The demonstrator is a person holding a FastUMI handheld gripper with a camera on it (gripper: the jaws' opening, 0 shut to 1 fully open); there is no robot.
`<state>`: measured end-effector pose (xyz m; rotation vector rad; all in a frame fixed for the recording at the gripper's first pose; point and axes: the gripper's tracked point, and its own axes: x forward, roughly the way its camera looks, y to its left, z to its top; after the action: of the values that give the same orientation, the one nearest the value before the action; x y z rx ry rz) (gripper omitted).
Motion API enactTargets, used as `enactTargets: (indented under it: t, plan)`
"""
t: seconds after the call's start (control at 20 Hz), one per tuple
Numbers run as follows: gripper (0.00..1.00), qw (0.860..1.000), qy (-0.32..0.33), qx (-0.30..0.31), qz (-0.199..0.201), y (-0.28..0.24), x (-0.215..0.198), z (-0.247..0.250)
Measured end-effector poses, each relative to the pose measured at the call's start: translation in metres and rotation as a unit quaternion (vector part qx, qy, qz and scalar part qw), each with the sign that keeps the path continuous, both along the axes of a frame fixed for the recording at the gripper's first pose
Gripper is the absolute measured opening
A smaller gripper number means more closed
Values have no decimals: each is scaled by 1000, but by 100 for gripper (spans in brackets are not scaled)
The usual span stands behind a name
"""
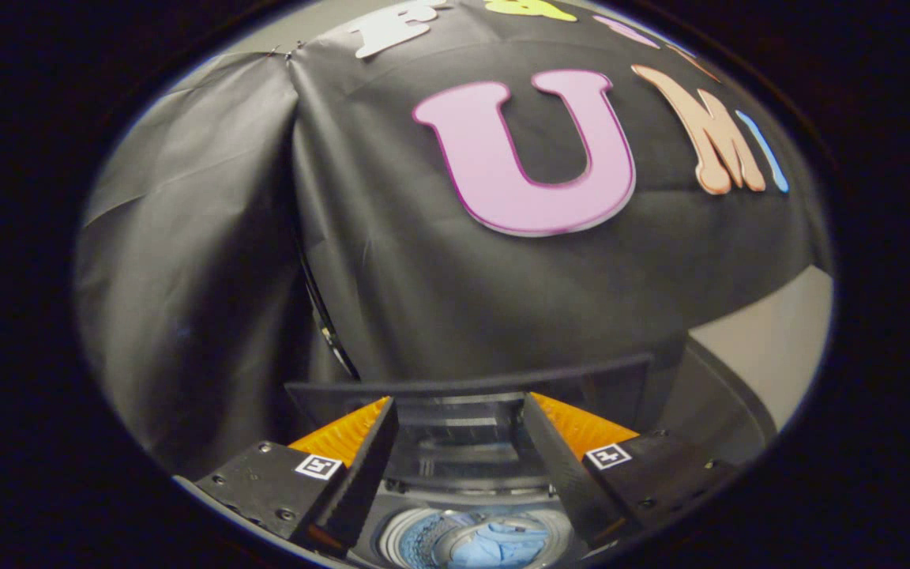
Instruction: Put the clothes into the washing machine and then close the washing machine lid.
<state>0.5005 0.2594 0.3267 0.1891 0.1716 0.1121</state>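
Below the fingers, light blue clothes (pixel 498 547) lie inside the drum of the washing machine (pixel 423 506). Its dark lid (pixel 463 411) stands raised just ahead of the tool (pixel 459 419), whose fingers are spread apart, gripping nothing. Black booth cloth (pixel 392 261) hangs close behind the lid.

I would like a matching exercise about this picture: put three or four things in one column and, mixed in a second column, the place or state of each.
Things:
1. gripper
2. blue clothes
3. washing machine lid
4. drum

Places or states:
A. raised, standing behind the opening, just beyond the fingers
B. open, with nothing between its fingers
C. lying inside the drum
D. below the fingers, holding the clothes

Pairs: 1-B, 2-C, 3-A, 4-D
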Motion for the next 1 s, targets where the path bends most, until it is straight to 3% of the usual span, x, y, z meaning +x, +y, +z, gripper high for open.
enactTargets:
  t: [0.15,0.35,0.6,1.0]
  plan:
    - [95,1000,-15,-9,-21,1,31,10]
    - [95,998,22,-11,-50,-8,68,-21]
    - [96,992,9,-104,-66,-19,70,-32]
    - [98,993,-8,-98,-66,-19,68,-30]
